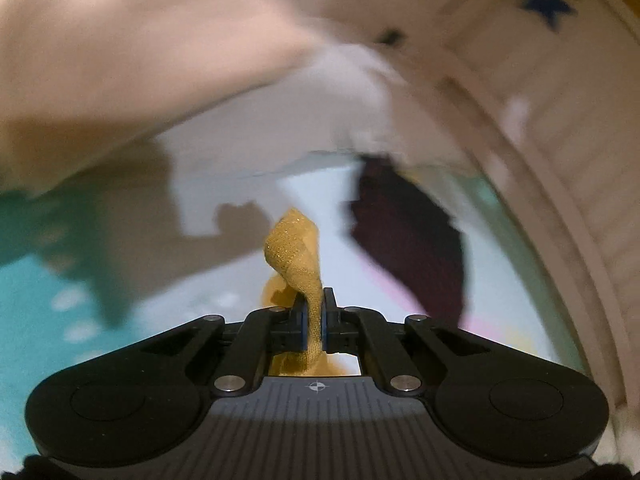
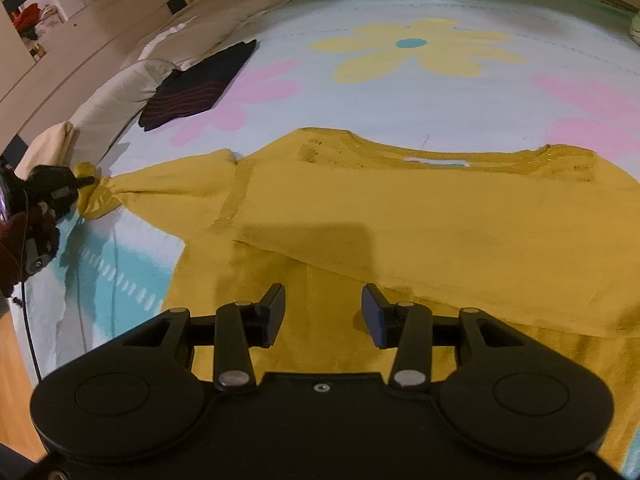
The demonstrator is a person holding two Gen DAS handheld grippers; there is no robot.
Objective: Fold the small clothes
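While pinching the mustard shirt (image 2: 400, 220) sleeve, left gripper (image 1: 314, 316) clamped, right gripper (image 2: 323, 312) half-open, empty.

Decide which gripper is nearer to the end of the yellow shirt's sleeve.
Left. The left gripper is shut on the sleeve end; the right gripper hangs open above the yellow shirt's body, well away from it.

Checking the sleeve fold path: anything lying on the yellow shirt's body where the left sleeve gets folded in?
Nothing visible. The shirt body is bare fabric; only the open right gripper hovers over its lower part, holding nothing. The left gripper is shut on the sleeve end. The dark garment lies apart, beyond the sleeve.
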